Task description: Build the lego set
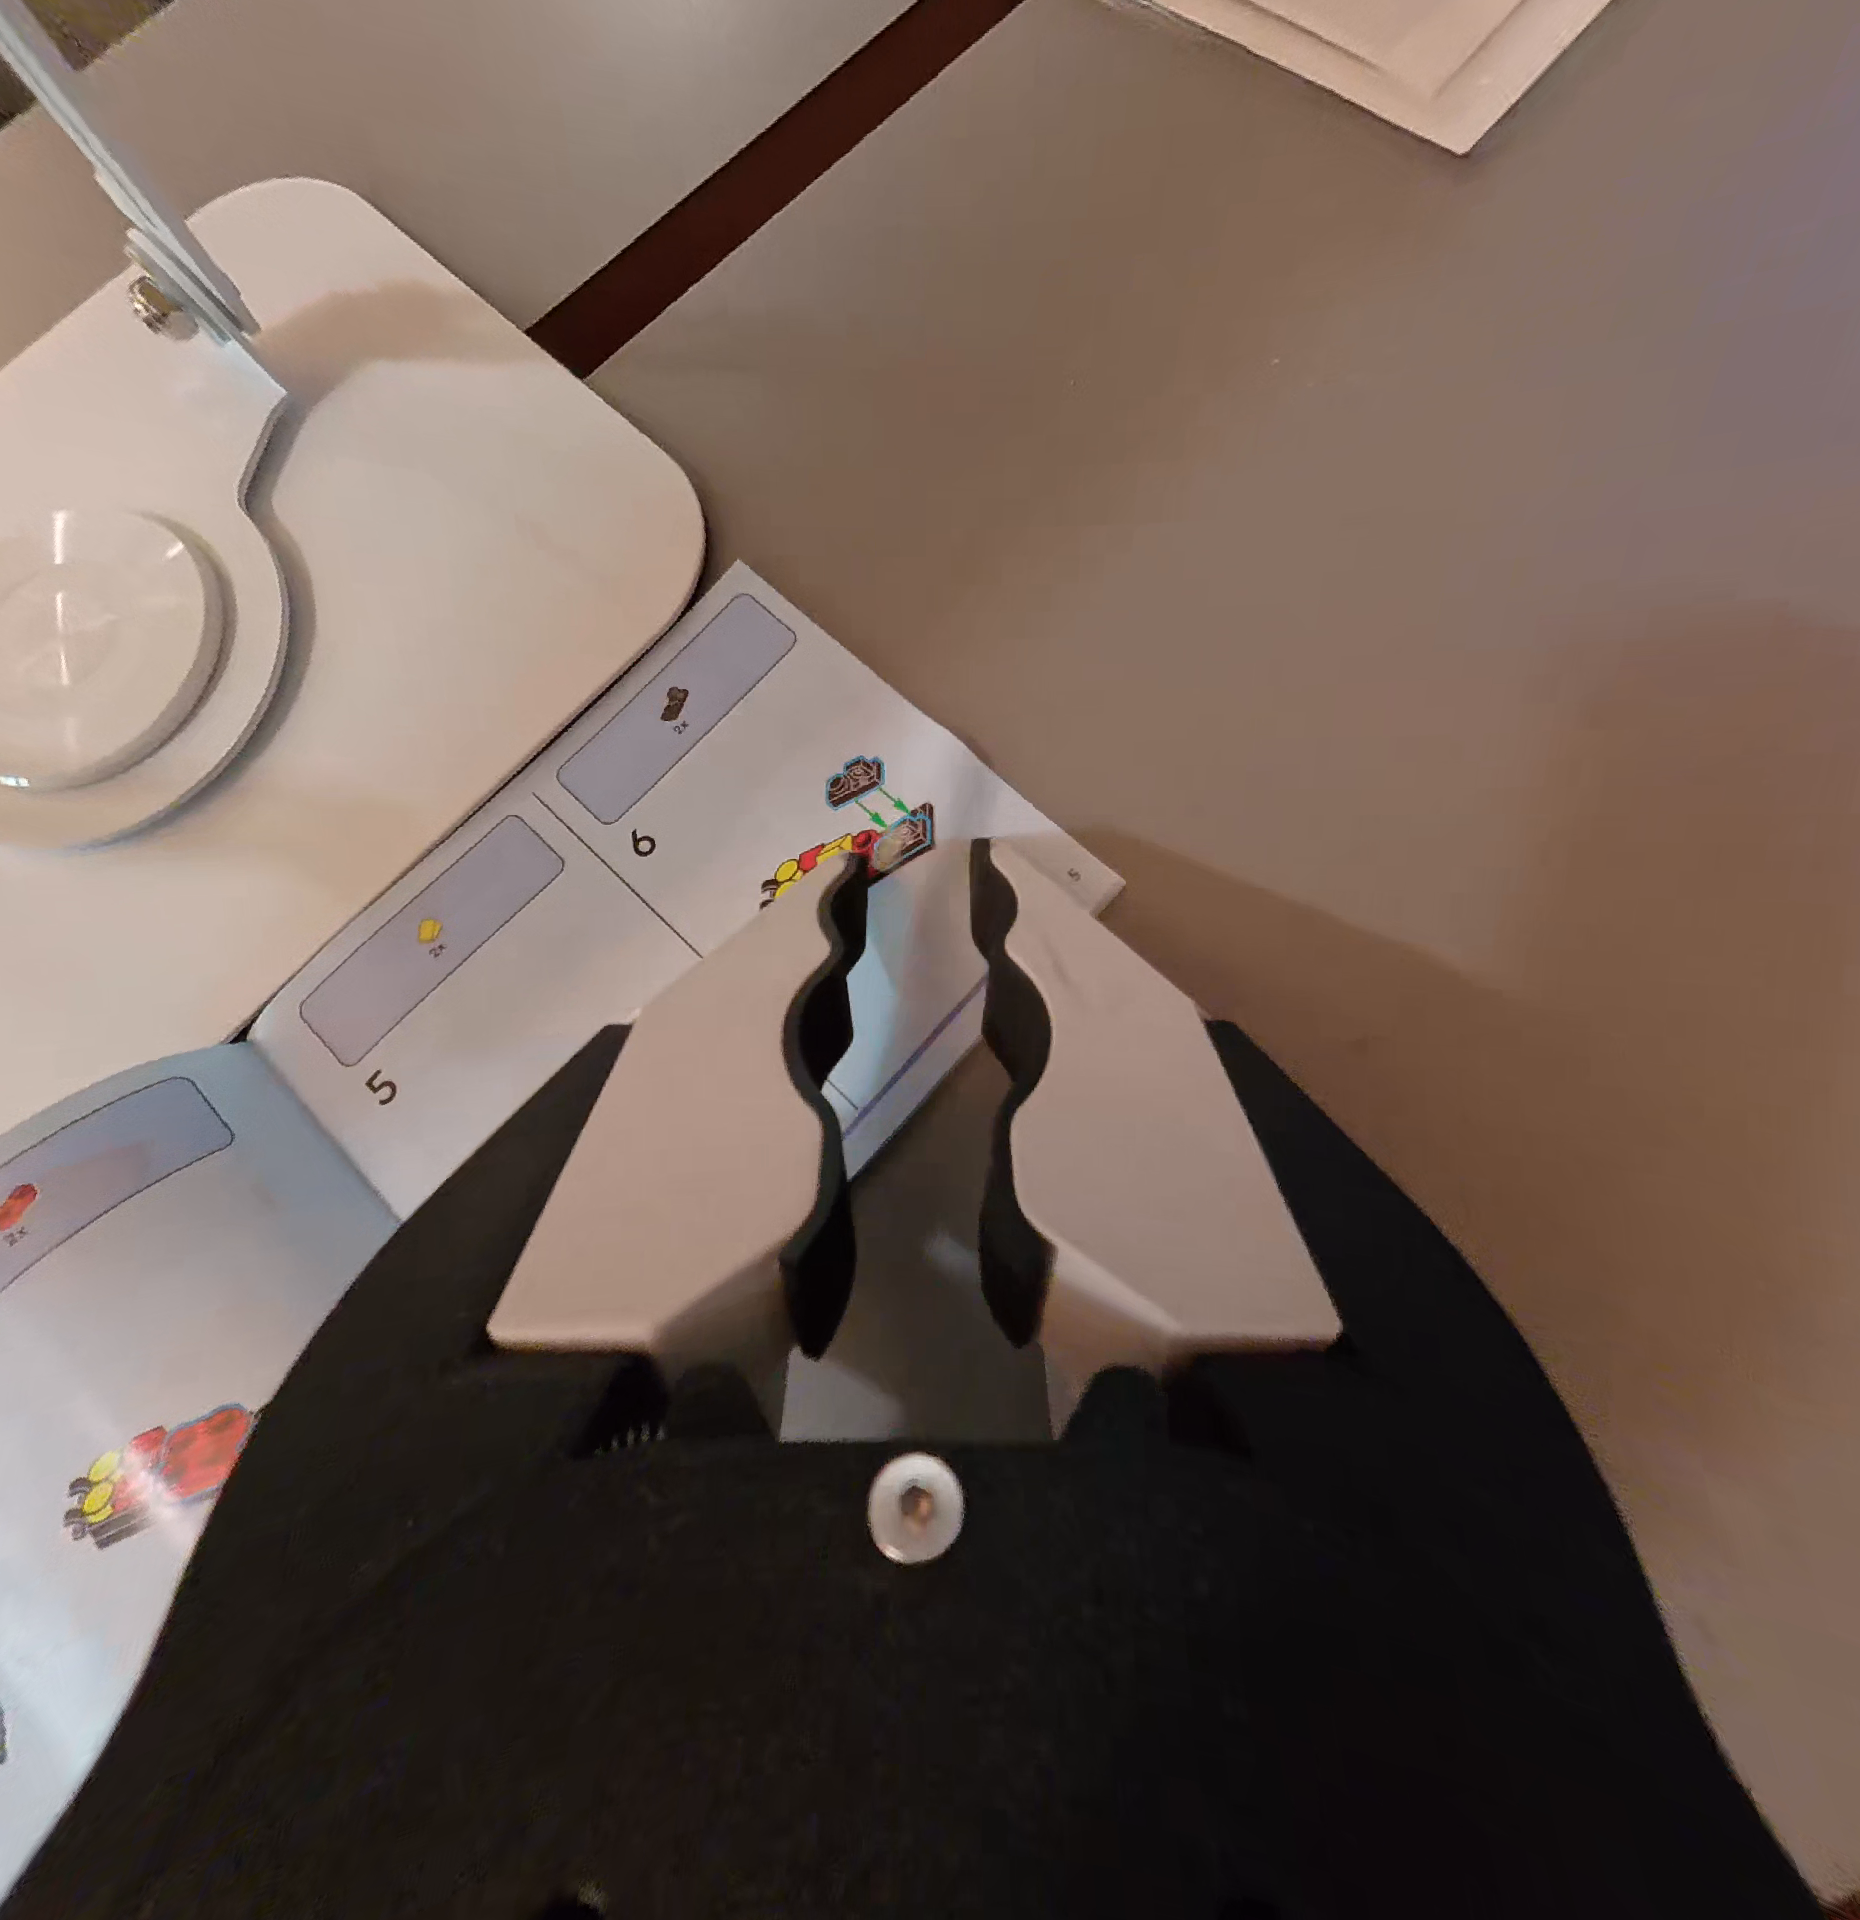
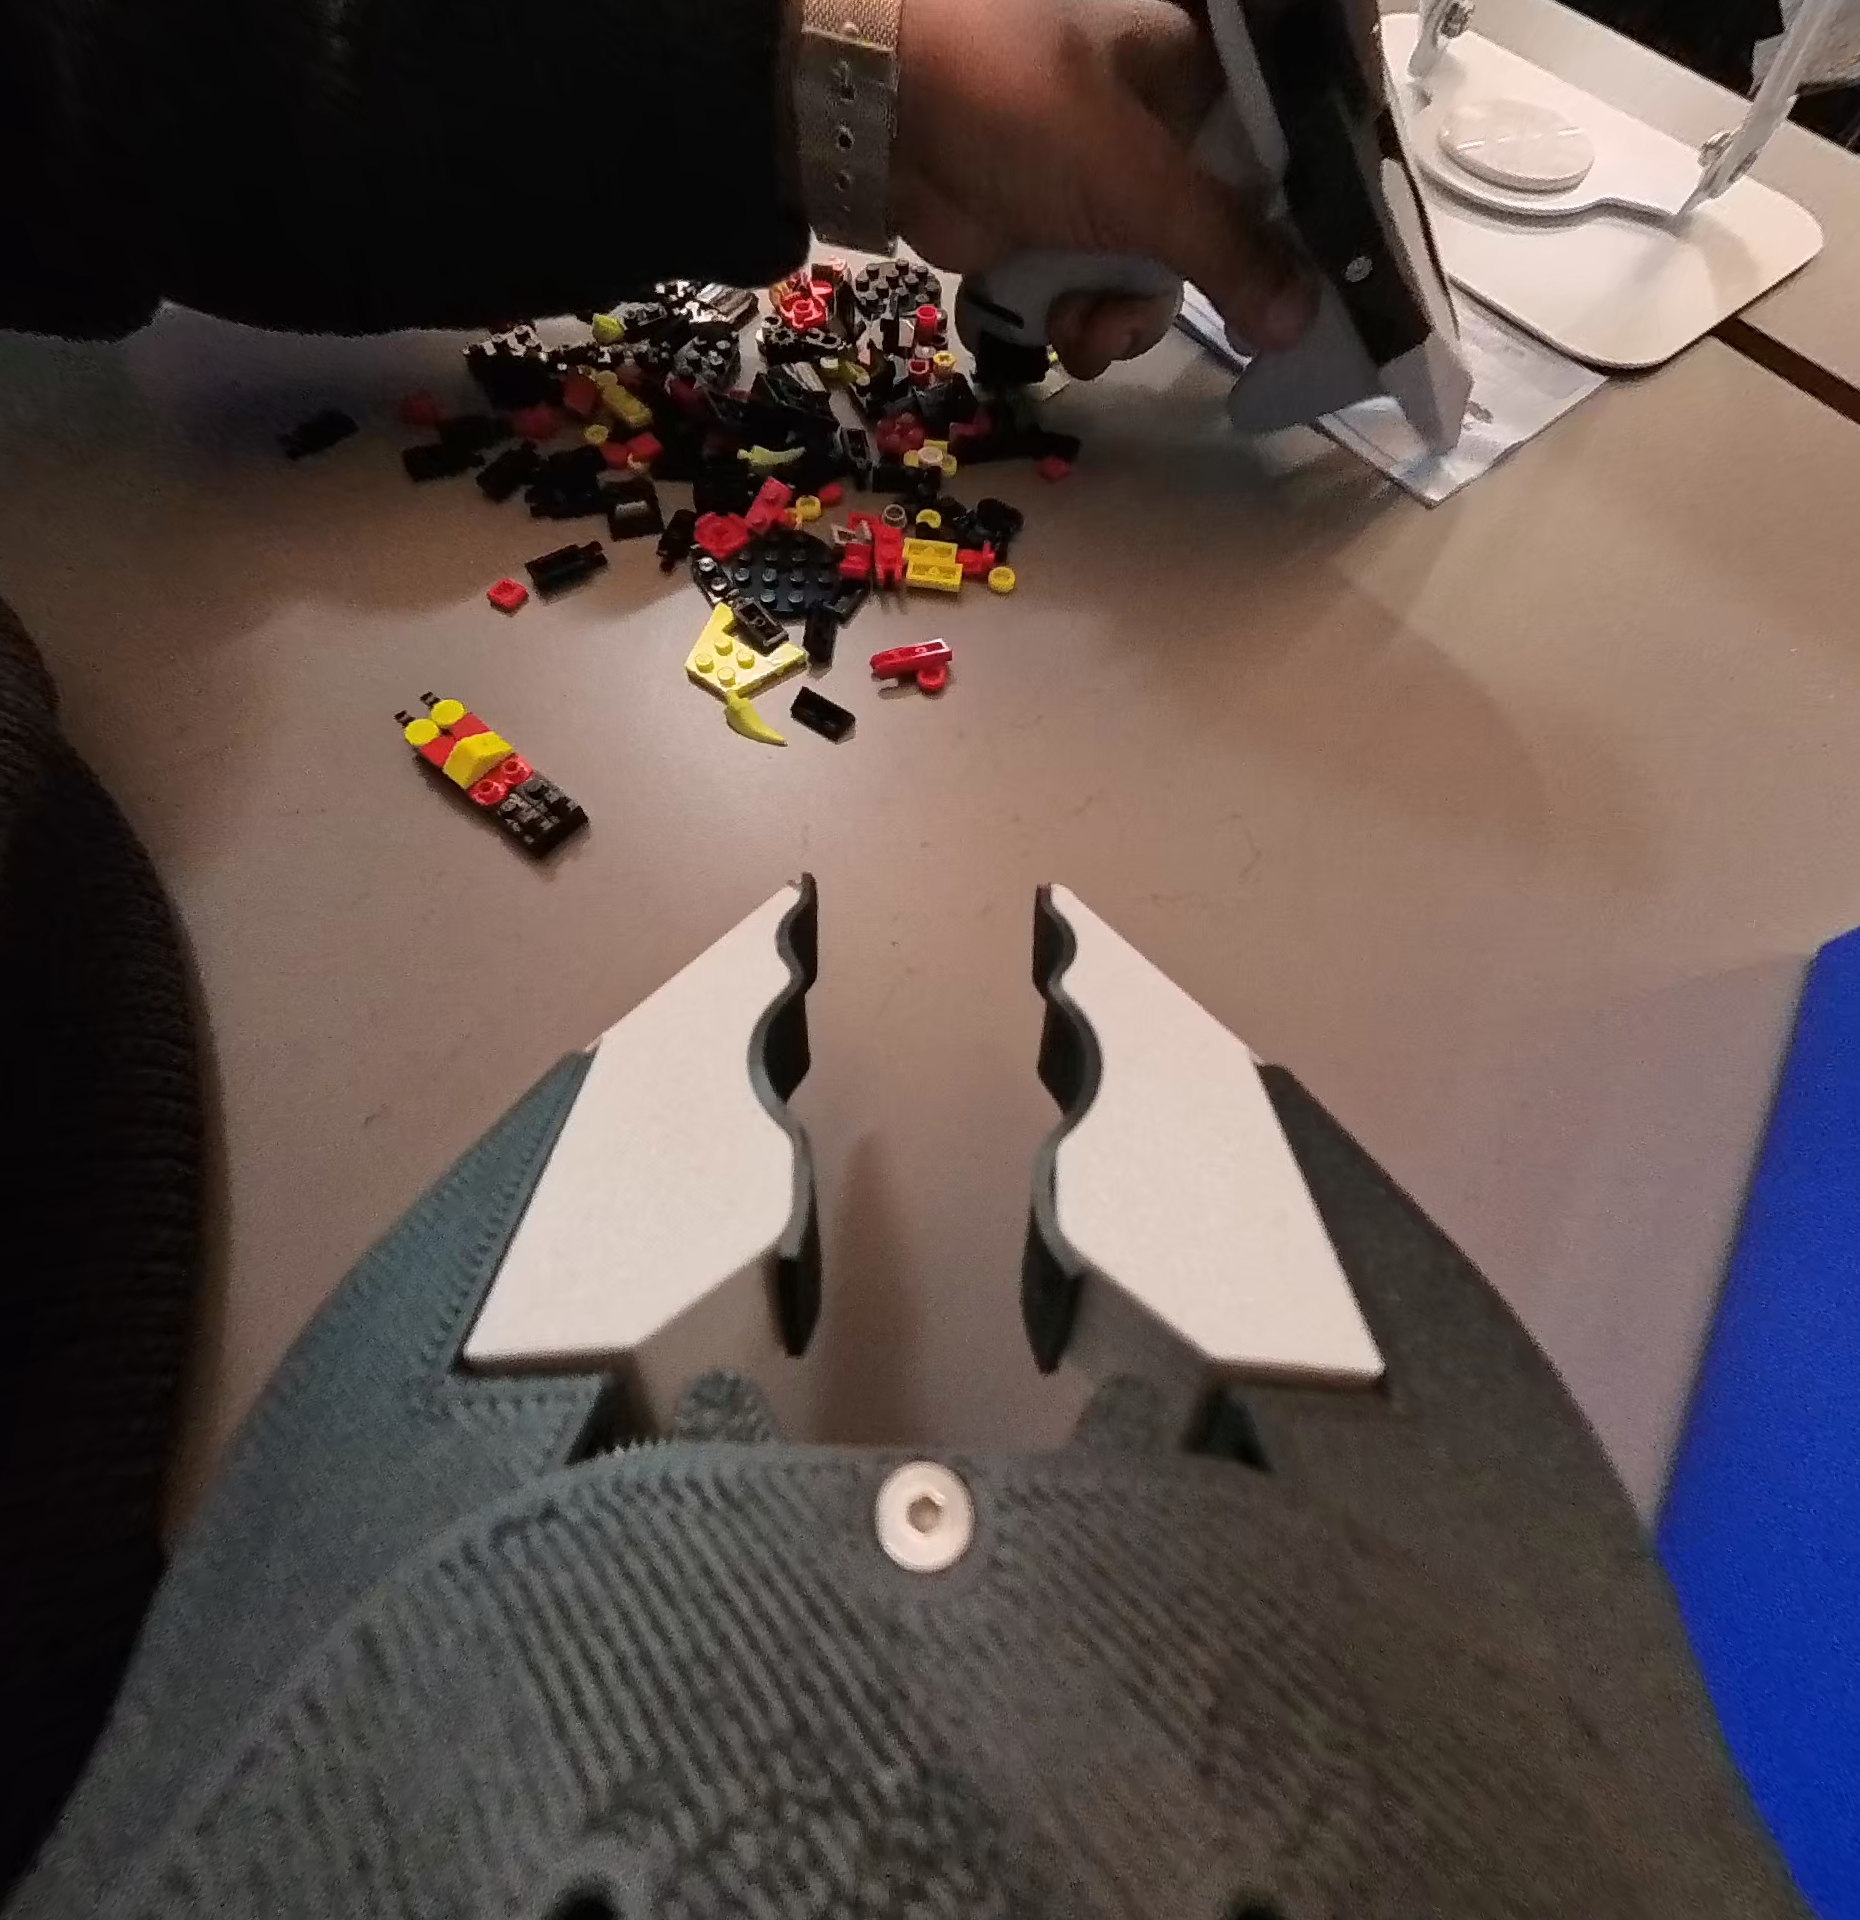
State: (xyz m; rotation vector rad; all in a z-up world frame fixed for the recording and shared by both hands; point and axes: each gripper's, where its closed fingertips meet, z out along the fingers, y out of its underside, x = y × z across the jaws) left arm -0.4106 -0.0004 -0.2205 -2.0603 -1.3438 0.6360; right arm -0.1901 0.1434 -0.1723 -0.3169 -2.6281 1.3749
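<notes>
The open instruction booklet [image 1: 593, 935] lies on the beige table [image 1: 1321, 468]. My left gripper [image 1: 918, 857] is over its right page, fingers a narrow gap apart, and the page edge curls up between them. It also shows in the right wrist view [image 2: 1425, 416], held by a hand [image 2: 1061, 156], tips down on the booklet [image 2: 1508, 416]. My right gripper [image 2: 926, 888] is open and empty above bare table. A small red, yellow and black build [image 2: 490, 774] lies ahead to its left. A pile of loose bricks [image 2: 780, 436] lies farther off.
A white stand base with a round disc [image 1: 386, 520] sits beside the booklet, also seen at the far right [image 2: 1632, 229]. A blue object [image 2: 1799, 1351] is at the right edge. A white sheet [image 1: 1404, 52] lies at the far corner. A dark sleeve [image 2: 74, 1039] is at the left. Spacing between my two grippers at the tips: around 25 cm. It is some 15 cm from my right tips to the blue object [image 2: 1799, 1351].
</notes>
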